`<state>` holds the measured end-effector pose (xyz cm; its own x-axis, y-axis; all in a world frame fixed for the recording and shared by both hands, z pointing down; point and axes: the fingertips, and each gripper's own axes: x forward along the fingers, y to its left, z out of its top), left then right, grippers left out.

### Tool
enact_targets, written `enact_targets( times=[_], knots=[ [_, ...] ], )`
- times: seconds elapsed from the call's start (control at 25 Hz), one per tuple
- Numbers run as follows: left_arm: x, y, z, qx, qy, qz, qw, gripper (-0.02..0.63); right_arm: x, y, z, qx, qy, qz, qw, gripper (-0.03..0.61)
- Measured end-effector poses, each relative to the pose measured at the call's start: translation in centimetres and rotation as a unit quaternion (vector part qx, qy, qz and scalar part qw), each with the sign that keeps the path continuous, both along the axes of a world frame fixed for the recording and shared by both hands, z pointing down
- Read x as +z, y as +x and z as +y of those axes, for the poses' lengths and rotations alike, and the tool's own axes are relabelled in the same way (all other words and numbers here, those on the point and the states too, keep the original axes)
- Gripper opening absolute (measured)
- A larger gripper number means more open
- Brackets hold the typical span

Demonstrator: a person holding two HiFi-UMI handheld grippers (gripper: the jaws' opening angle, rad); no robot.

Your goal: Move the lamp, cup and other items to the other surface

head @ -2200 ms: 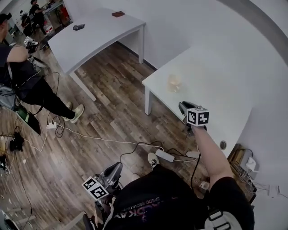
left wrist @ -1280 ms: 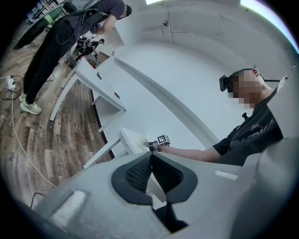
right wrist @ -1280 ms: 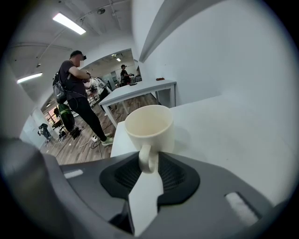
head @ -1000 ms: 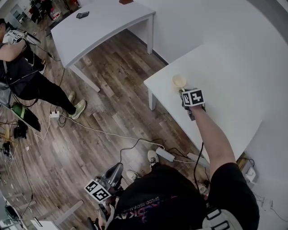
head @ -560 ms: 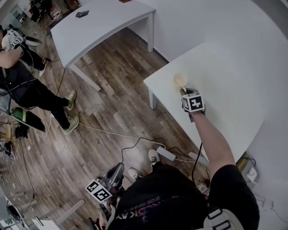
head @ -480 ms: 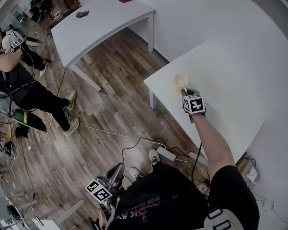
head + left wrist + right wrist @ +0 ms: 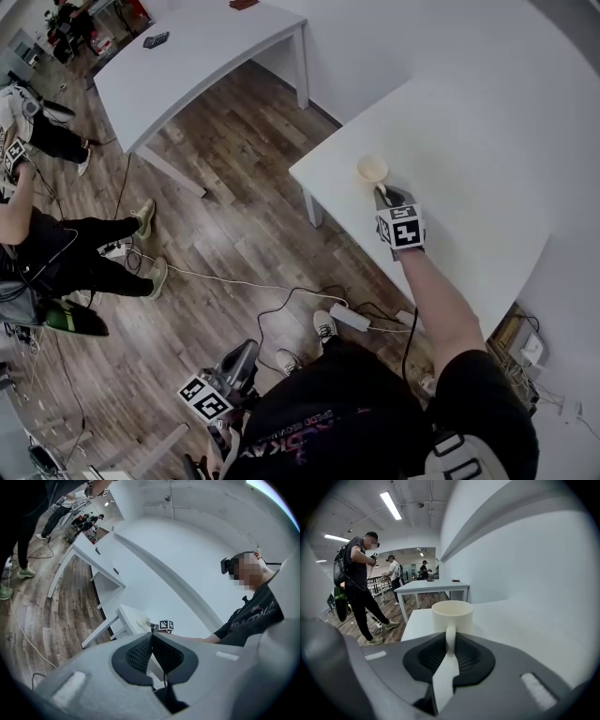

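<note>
On white counter, close to its left corner: cup upright. Right hand-held gripper clamped on cup handle. Left hand-held gripper: jaws together, empty, held low above wooden floor

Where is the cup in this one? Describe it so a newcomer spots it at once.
Find the nearer white table, under the person's right arm. Near its left corner stands a cream cup, the only object on that top, its handle clamped in the right gripper.
</note>
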<state>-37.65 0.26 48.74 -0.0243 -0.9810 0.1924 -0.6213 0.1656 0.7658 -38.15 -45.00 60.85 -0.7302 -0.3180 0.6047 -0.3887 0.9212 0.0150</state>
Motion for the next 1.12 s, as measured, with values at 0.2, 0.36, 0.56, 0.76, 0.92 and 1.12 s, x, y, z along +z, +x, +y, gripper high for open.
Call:
enact_targets(
  times=[0.2,0.36,0.56,0.76,0.92,1.12],
  knots=[
    [0.2,-0.2,-0.4,0.007,0.002,0.007,1.0000,0.000,-1.1,0.5,0.2,-0.001,0.021,-0.018,1.000,0.046],
    [0.2,-0.4,-0.8,0.015,0.002,0.008,0.9999,-0.001,-1.3,1.1,0.5,0.002,0.025,-0.024,0.999,0.046],
    [0.1,-0.7,-0.8,0.022,0.002,0.010,0.9997,0.000,-2.6,1.8,0.9,0.009,0.031,-0.042,0.999,0.046],
    [0.2,-0.6,-0.4,0.036,0.000,0.013,0.9993,0.000,-4.2,2.6,1.7,0.024,0.032,-0.066,0.997,0.046],
    [0.2,-0.3,-0.2,0.062,0.001,0.014,0.9980,0.000,-5.8,3.8,3.0,0.037,0.036,-0.087,0.995,0.046],
    [0.0,0.0,1.0,0.086,0.010,0.015,0.9961,0.000,-7.7,5.8,5.2,0.058,0.040,-0.105,0.992,0.046]
  ],
)
